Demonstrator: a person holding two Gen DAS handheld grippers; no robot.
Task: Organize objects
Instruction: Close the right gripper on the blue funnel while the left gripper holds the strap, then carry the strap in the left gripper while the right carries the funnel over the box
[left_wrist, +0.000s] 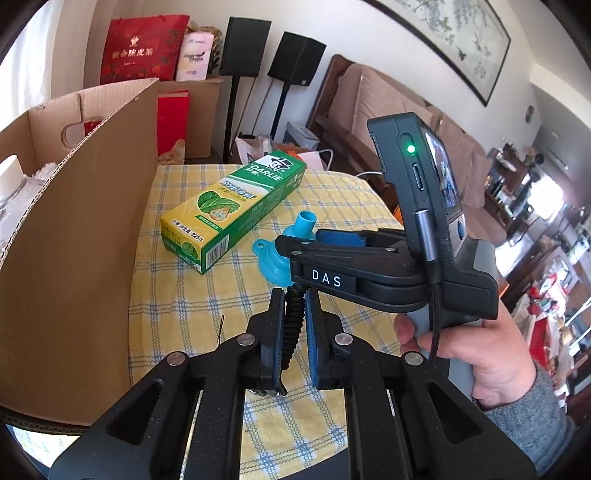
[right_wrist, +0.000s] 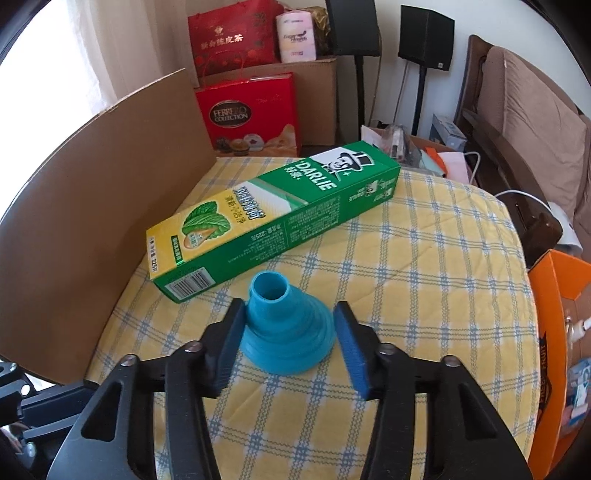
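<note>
The right gripper (right_wrist: 290, 345) straddles a blue funnel (right_wrist: 288, 328) mid-counter (right_wrist: 424, 258), fingers (right_wrist: 352, 354) not yet touching it. The left gripper (left_wrist: 295, 339) fingers clench a black cord (left_wrist: 291, 325). A toothpaste box (right_wrist: 273, 218) lies toward the counter's far edge.

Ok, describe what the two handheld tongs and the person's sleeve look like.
Both tongs are black, scissor-linked frames with silver rivets and blue pads. The right tongs carry white "DAS" lettering, a grey handle, a black box with a green light and a braided grey cable. The left tongs have a black braided cord. The sleeve is grey knit.
</note>
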